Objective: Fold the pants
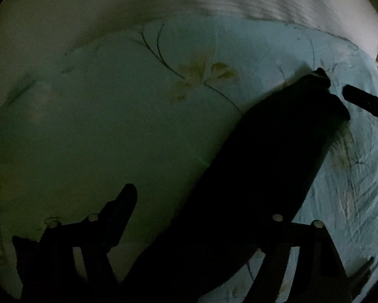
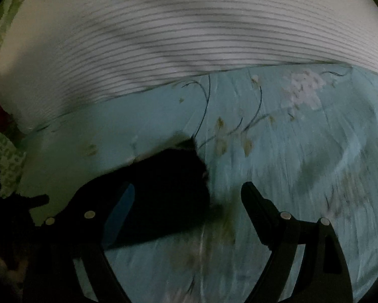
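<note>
The black pants lie as a long dark strip on the light blue floral bedsheet, running from the lower middle to the upper right in the left wrist view. My left gripper is open with the pants passing between its fingers. In the right wrist view the end of the pants lies by the left finger. My right gripper is open over the sheet. The right gripper's finger shows at the right edge in the left wrist view.
A white striped pillow or blanket lies along the far side of the bed, also in the left wrist view. A green patterned cloth sits at the left edge. The scene is dim and motion-blurred.
</note>
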A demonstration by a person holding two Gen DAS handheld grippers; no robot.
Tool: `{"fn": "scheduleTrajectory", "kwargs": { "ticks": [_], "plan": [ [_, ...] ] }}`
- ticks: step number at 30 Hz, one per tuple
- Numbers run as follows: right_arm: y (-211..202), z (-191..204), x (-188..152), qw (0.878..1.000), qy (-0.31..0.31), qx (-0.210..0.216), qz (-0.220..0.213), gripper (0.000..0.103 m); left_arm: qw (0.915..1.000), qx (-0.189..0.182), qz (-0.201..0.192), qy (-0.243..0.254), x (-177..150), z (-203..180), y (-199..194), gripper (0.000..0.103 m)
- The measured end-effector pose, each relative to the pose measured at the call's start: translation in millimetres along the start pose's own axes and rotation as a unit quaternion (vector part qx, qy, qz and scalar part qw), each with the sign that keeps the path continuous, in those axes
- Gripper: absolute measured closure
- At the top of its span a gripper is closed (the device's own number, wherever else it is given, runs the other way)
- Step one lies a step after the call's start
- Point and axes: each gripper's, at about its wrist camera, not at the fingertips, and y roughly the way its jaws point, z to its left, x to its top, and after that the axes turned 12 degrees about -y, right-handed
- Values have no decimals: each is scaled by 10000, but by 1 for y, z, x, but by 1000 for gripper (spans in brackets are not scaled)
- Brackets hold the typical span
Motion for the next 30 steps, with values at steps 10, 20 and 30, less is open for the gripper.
{"fn": "scheduleTrajectory", "kwargs": {
  "ticks": [10, 20, 30],
  "plan": [
    [49, 5, 19, 9978, -582, 107, 313, 47, 9974, -566, 440, -46, 15, 15, 21, 81],
    [-31, 3, 2, 9951, -351, 832, -398, 96, 9938, -1015, 69, 451, 0, 22, -24, 93],
    [-121, -28, -52, 9942, -80, 862, -635, 97, 9820, -1563, -180, 1049, -73, -8, -97, 94]
  ]
}}
